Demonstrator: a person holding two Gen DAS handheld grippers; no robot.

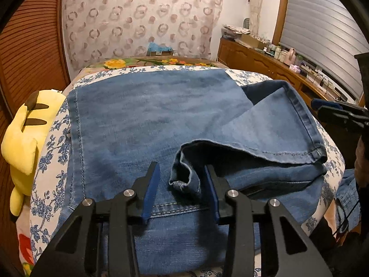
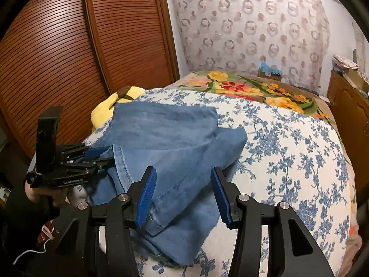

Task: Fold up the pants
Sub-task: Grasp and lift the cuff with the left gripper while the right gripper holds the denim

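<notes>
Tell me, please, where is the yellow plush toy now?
The yellow plush toy lies at the left edge of the bed in the left wrist view, beside the jeans, in front of the wooden louvred door.

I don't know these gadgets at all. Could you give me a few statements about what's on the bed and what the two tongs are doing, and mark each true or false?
1. The jeans lie on a blue-flowered bedspread. True.
2. The right tongs are clamped shut on the denim. False: they are open, with the jeans lying between the blue pads.
3. A yellow plush toy sits at the bed's edge beside the jeans. True.
4. The jeans are spread out flat at full length. False: they are already folded over, with a hem lying on top.
5. The left tongs are open. True.
</notes>
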